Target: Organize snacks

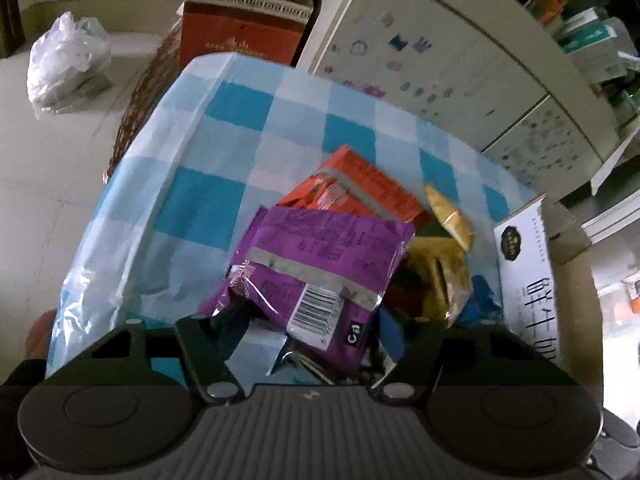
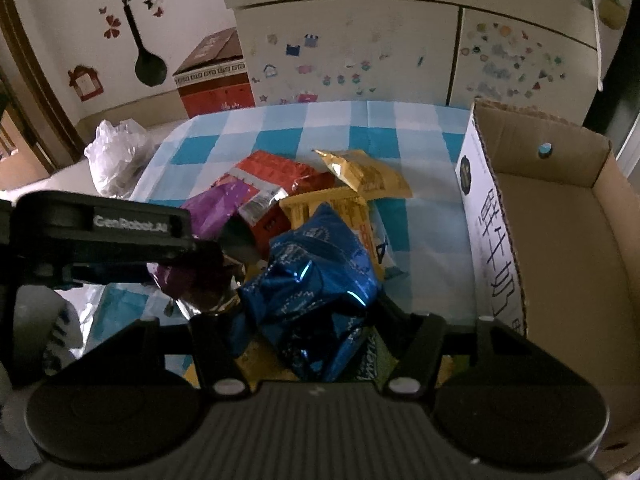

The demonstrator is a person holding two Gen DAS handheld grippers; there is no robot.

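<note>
We have the right hand-held gripper (image 2: 308,344) closed on the blue foil snack pack (image 2: 316,280), the open cardboard box (image 2: 560,248) just to its right, while the left hand-held gripper (image 1: 296,344) pinches the purple packet (image 1: 316,264) farther left over the table (image 1: 224,120).

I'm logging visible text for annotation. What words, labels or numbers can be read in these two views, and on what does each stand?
"GenRobot.AI": on the side of the left gripper, seen from the right wrist.
"鲜牛奶": large characters on the white side of the cardboard box.
"C": white letter on a black patch of the purple snack packet; its barcode digits and other print are too blurred.
Print on the red packet, yellow packets, blue packet and red carton: unreadable.
</note>
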